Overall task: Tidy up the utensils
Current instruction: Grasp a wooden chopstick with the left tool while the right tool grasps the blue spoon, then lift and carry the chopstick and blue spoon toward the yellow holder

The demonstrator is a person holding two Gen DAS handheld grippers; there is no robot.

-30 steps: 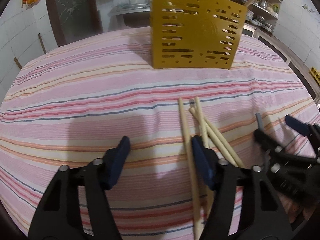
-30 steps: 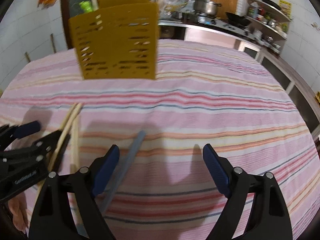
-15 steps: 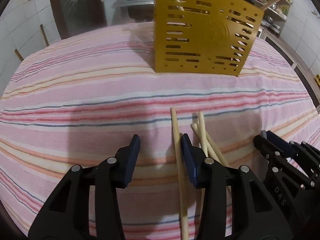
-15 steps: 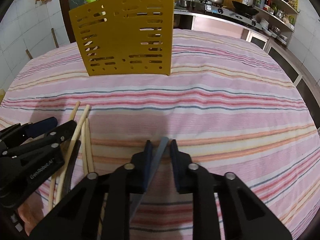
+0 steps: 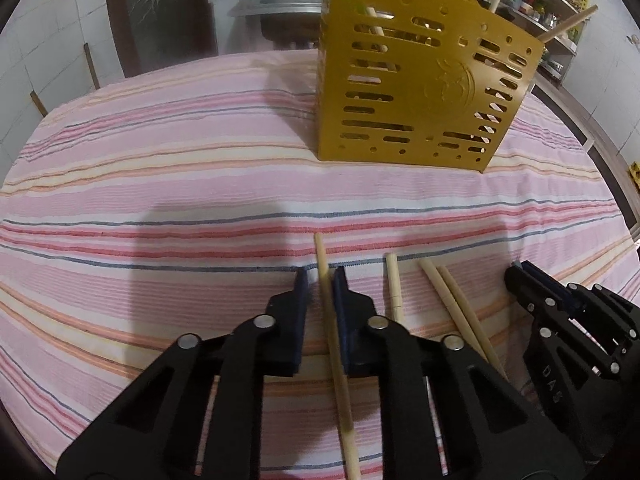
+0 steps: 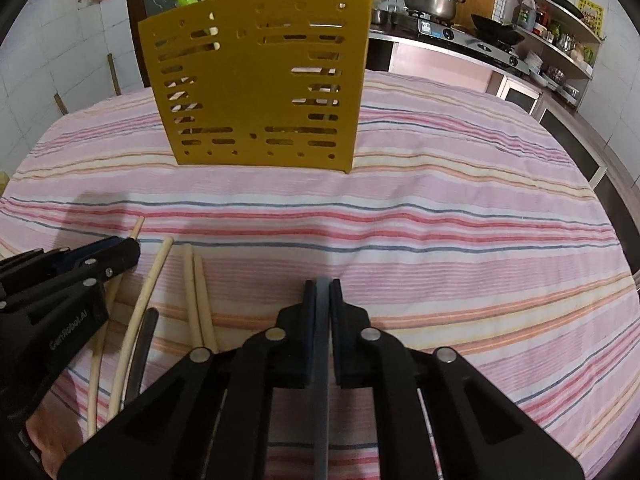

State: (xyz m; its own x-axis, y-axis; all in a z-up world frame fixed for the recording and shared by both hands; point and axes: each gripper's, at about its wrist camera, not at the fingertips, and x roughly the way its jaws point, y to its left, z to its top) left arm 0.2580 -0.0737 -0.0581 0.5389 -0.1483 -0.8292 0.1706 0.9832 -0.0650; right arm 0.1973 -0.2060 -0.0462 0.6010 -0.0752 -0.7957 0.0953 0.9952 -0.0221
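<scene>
Chopstick (image 5: 334, 344) pinched in left claw (image 5: 321, 280), grey utensil (image 6: 321, 380) in right claw (image 6: 322, 286), both near ends cut off below.

On the worktop (image 5: 160, 168), the perforated holder (image 5: 420, 92) stood at the far side, with a few sticks (image 5: 370, 12) standing inside it. Nearer to the cameras, the chopsticks (image 5: 452, 300) lay loose on the cloth between the two grippers, and one chopstick (image 5: 334, 320) lay between the fingers (image 5: 301, 292) of the left gripper (image 5: 320, 284). To the right of them, a flat strip (image 6: 322, 344) lay between the fingers of the right gripper (image 6: 323, 292), and the kitchen counter (image 6: 460, 46) stood behind the worktop.
</scene>
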